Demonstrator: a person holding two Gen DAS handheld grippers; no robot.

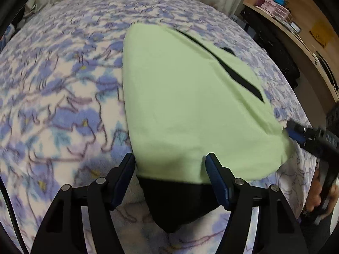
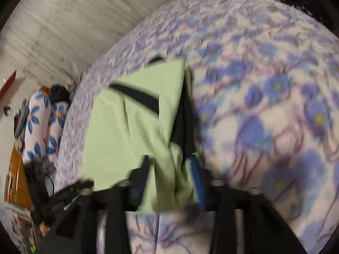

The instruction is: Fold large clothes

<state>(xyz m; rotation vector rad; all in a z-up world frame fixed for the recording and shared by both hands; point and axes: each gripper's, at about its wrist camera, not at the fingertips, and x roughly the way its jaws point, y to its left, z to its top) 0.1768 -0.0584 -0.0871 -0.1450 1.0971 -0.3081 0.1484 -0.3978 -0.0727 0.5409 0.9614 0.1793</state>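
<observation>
Green garment (image 1: 190, 110) part-folded on floral blanket (image 1: 63, 105).
Left gripper (image 1: 170, 177) spread astride near hem; right gripper (image 2: 169, 180) spread, cloth between, grip uncertain; further folds left.

Both the left gripper (image 1: 170, 162) and right gripper (image 2: 169, 165) are black, with blue pads and silver pins.

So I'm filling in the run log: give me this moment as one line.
step: folding | item: green garment on floral blanket | left gripper: open, straddling hem | right gripper: fabric between fingers, grip unclear
</observation>
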